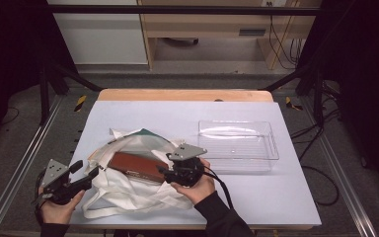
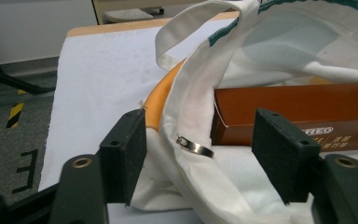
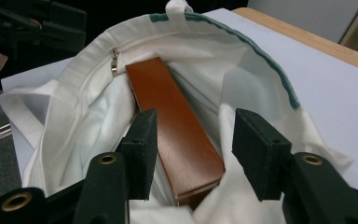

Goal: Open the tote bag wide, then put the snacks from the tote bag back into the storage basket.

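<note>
- Counter: a rectangular wooden counter [image 1: 185, 95] with a pale lavender-white sheet covering [image 1: 177, 116] its top; a strip of bare light wood shows along the far edge.
- Floor: grey speckled floor [image 1: 205, 79] around the counter; yellow-and-black striped hazard tape marks [image 1: 80, 102] lie at the far left and far right corners of the counter.
- Frame: black metal frame bars [image 1: 177, 10] cross overhead, with diagonal struts at both sides; silver aluminium rails [image 1: 19, 168] run along the floor on the left and right.
- Rear furniture: a light wooden cabinet unit [image 1: 212, 24] stands behind, next to a white wall panel [image 1: 103, 34].
- Cabling: black cables [image 1: 281, 44] hang at the rear right and trail across the floor at the right.
- Sides: dark curtain-like surfaces [image 1: 10, 44] close off both sides.
</note>
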